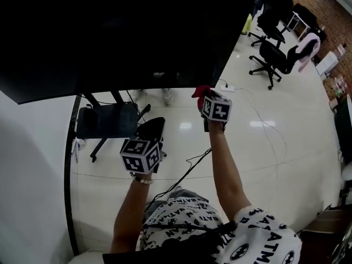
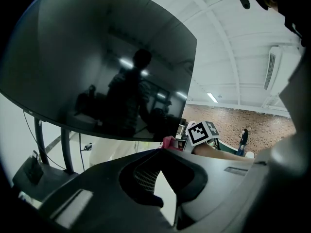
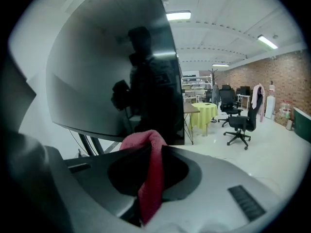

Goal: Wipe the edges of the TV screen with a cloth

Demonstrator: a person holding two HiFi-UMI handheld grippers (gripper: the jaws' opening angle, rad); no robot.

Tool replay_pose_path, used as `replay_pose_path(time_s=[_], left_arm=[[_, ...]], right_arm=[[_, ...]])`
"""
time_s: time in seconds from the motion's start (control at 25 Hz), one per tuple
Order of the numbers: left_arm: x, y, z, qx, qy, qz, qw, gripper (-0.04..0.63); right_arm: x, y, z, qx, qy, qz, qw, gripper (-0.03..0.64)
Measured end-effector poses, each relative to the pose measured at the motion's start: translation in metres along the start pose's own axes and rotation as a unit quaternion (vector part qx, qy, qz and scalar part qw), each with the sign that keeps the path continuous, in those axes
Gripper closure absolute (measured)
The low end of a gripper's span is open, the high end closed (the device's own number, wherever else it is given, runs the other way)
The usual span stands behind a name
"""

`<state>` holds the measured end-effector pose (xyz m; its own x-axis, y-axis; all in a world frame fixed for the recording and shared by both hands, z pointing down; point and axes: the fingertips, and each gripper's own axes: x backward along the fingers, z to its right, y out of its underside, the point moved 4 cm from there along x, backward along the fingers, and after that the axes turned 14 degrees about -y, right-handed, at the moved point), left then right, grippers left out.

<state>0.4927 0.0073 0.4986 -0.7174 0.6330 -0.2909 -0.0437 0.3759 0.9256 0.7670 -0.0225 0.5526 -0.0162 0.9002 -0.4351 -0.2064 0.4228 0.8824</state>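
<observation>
- the big black flat tv screen (image 1: 110,32) fills the top of the head view, above the shiny white floor (image 1: 264,147).
- the right claw (image 3: 154,148) is closed tight on a soft red cloth (image 3: 151,178), which hangs down between its jaws.
- the cloth is up at the screen's bottom edge, near its right corner.
- the left claw (image 2: 162,150) is held back from the screen, with its jaws pressed together at the tips.

Lit brightly and evenly from ceiling strip lights (image 3: 178,16). Marked by pale glare patches on the glossy floor (image 1: 185,126). Mirrored dimly in the dark TV screen (image 2: 97,72). Bent by strong fisheye distortion and vignetted black at the edges of both gripper views. Blurred softly in the nearest foreground.
</observation>
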Motion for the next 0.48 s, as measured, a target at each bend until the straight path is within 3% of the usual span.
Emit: replay_pose_path(time_s=[0.48], left_arm=[[0.019, -0.008, -0.059, 0.017, -0.053, 0.008, 0.9984, 0.589]], right_arm=[[-0.043, -0.003, -0.076, 0.019, -0.051, -0.02, 0.998, 0.563]])
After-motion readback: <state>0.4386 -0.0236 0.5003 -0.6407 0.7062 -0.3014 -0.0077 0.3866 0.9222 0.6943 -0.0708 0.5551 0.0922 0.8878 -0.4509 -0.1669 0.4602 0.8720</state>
